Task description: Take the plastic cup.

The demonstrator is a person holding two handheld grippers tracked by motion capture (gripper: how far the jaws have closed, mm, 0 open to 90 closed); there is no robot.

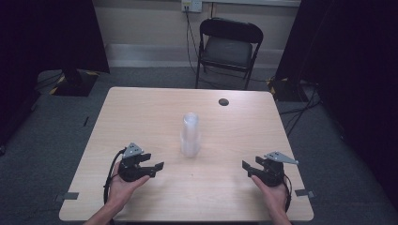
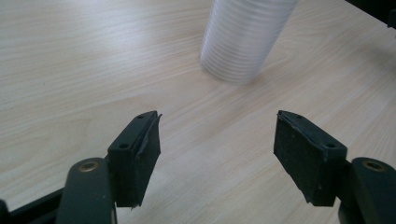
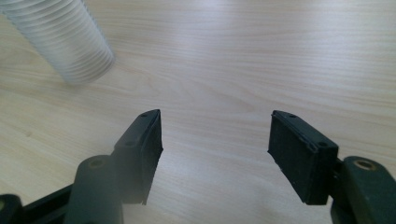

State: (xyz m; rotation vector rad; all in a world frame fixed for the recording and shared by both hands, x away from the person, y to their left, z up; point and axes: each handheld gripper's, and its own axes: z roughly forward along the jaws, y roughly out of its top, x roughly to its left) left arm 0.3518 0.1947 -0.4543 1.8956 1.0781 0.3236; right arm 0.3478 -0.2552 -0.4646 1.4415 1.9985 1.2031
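A tall stack of clear plastic cups (image 1: 190,135) stands upright at the middle of the wooden table (image 1: 141,112). My left gripper (image 1: 158,167) rests near the front left, held in a hand, open with nothing between its jaws. It points toward the stack (image 2: 245,37), which is ahead and slightly right in the left gripper view. My right gripper (image 1: 245,167) sits at the front right, also open and empty. In the right gripper view the cup stack (image 3: 60,37) leans across the upper left corner, well clear of the fingers (image 3: 140,149).
A dark round cable hole (image 1: 224,101) is in the table's far right part. A black folding chair (image 1: 228,49) stands beyond the far edge. Black curtains flank both sides, and grey carpet surrounds the table.
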